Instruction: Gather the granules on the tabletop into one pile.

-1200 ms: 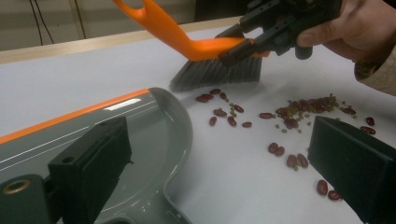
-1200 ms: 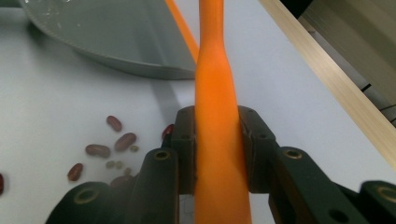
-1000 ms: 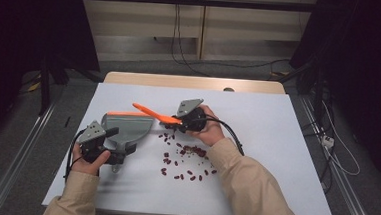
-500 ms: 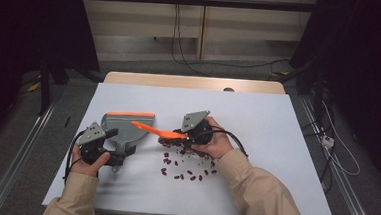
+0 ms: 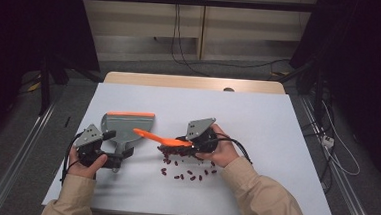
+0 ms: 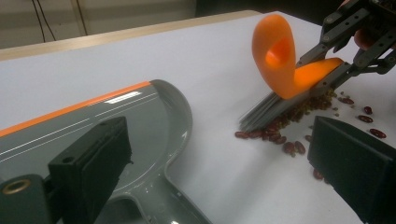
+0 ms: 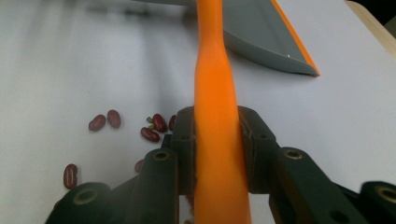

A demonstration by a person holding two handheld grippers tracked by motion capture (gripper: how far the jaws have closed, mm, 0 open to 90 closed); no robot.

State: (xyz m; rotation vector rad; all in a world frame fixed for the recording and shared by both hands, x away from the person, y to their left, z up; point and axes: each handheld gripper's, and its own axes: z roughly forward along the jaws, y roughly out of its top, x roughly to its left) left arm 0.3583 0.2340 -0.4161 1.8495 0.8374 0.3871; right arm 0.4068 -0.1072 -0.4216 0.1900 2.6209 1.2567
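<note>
1. The high view takes in the whole white table [image 5: 276, 143]: the grey dustpan [image 5: 125, 128] with its orange lip lies at the left, the beans [image 5: 184, 172] are strewn at the middle, and the brush [image 5: 162, 139] bridges the two.
2. The left gripper [image 5: 114, 159] sits at the dustpan's handle; whether its jaws pinch the handle I cannot tell.
3. The left gripper view adds the brush's grey bristles [image 6: 268, 108] pressed on the table against a heap of beans [image 6: 285, 135], and the looped end of its handle.
4. The right gripper view gives the grip: the right gripper [image 7: 217, 149] has both pads clamped flat on the brush's [image 7: 215, 116] smooth orange plastic handle.
5. The dustpan [image 6: 140, 130] is glossy moulded plastic, rounded at the shoulder.
6. The beans [image 7: 105, 121] are small, dark red, oval and shiny.
</note>
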